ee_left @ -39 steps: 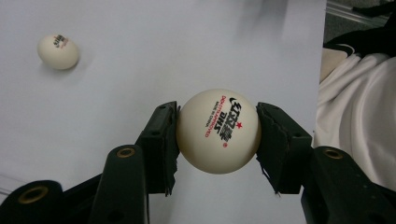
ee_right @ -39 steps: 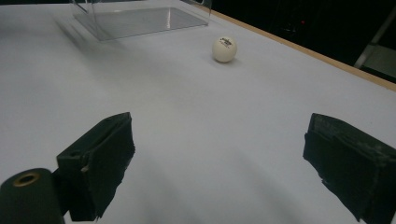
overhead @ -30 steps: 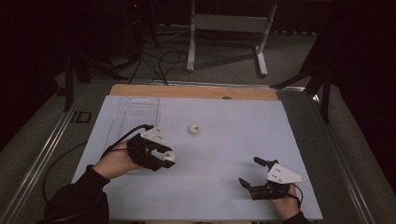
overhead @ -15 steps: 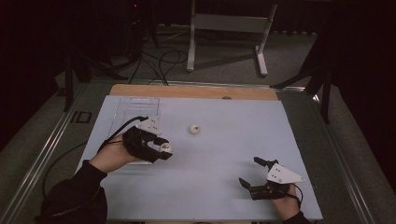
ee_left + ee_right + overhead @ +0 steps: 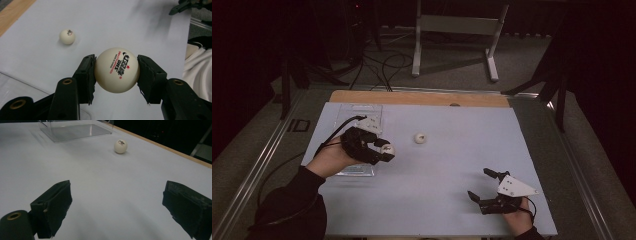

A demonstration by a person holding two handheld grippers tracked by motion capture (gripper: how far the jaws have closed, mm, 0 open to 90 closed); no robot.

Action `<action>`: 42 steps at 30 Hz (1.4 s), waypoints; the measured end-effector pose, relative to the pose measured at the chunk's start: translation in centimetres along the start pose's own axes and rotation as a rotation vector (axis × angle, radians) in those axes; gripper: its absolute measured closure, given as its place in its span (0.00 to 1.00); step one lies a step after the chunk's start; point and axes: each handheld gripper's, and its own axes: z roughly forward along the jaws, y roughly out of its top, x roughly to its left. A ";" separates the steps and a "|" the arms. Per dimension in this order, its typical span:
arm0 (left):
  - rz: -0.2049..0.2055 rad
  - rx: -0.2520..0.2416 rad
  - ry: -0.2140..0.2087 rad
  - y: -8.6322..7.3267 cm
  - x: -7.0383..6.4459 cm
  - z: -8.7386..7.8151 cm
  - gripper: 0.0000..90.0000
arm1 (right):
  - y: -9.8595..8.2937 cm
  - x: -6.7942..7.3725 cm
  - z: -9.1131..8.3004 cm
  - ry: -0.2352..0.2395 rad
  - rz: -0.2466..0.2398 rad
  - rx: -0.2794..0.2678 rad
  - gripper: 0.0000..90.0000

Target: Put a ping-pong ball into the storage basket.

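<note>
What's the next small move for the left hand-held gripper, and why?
Probably carry the held ball over the clear tray and release. The left hand-held gripper is shut on that ball beside the tray's edge. A second ball lies loose on the mat, and the right hand-held gripper sits open, far off.

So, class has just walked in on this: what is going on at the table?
A person works with two hand-held grippers. The left gripper is shut on a white ping-pong ball, held beside a clear plastic box. A second ball lies loose on the pale blue mat. The right gripper rests open near the table's front edge, holding nothing.
</note>
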 end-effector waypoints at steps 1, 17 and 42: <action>-0.007 -0.007 -0.003 0.0 0.2 -0.1 0.58 | 0.0 0.0 0.0 0.000 0.001 0.000 0.09; -0.080 -0.041 0.069 0.3 2.7 -1.2 0.58 | 0.0 -0.1 0.0 0.007 0.000 -0.003 0.10; -0.311 -0.036 0.276 -1.3 6.2 -0.4 0.58 | -0.1 -0.1 0.0 0.009 0.002 0.001 0.10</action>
